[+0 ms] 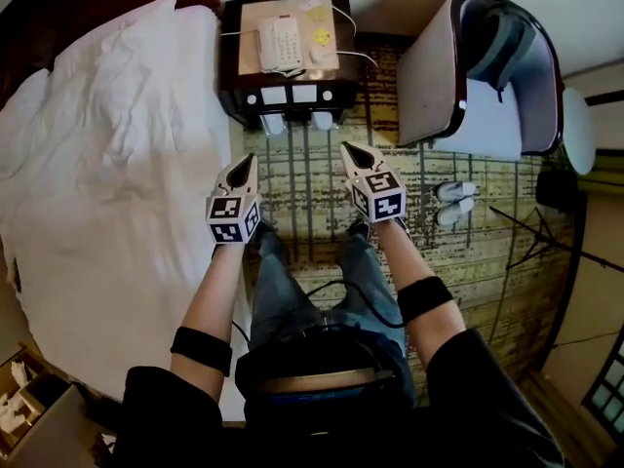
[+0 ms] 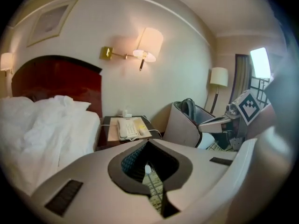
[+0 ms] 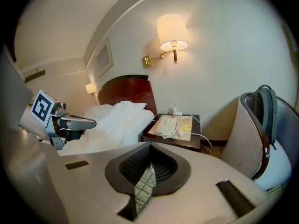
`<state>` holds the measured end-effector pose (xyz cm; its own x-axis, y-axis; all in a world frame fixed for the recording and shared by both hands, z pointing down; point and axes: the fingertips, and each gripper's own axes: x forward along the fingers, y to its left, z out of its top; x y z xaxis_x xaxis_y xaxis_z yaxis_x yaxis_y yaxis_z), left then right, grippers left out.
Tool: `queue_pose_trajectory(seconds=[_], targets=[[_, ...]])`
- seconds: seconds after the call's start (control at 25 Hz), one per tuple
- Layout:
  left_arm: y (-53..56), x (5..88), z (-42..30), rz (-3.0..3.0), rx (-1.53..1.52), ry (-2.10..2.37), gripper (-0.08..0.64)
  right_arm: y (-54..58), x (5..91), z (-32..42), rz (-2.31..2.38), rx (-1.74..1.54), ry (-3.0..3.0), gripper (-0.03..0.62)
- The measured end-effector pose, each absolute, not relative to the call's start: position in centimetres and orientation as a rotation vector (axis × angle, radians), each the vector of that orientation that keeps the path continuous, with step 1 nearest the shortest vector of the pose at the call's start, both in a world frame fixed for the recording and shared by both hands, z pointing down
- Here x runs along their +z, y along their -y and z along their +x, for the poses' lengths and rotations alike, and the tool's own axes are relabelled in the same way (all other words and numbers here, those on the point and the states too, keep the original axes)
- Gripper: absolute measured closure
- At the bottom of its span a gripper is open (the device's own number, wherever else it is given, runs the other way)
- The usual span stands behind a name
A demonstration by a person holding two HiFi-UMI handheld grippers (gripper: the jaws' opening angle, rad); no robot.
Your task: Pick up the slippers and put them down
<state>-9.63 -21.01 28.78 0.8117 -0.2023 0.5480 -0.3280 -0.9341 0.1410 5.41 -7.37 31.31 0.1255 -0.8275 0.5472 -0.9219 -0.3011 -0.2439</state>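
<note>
I hold both grippers out in front of me, side by side and well above the carpet, noses toward the nightstand between the bed and the chair. Neither one aims at the slippers, so I judge this a neutral carry pose rather than a reach.

The slippers lie as a neat pair on the carpet off to my right, near the foot of the chair, toes the same way, close together and well apart from both grippers. Set down like that, they may already be placed or not yet taken; I can't say which.

My left gripper has its jaws fully together, tips meeting, with nothing between the pads; only carpet shows through the hollow behind them. My right gripper is the same: jaws closed tip to tip, gripping nothing and touching nothing.
</note>
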Motion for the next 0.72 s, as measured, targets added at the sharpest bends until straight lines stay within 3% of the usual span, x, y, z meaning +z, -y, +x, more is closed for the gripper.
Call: queue_pose_trajectory(seconds=[0.28, 0.72], targets=[[20.1, 20.5, -11.6, 2.853, 0.728, 0.412, 0.559, 2.7, 23.4, 6.4, 2.239, 0.812, 1.744, 0.591], [17.8, 17.1, -14.5, 2.859, 0.676, 0.385, 0.559, -2.1, 19.9, 5.0, 2.244, 0.768, 1.709, 0.589]])
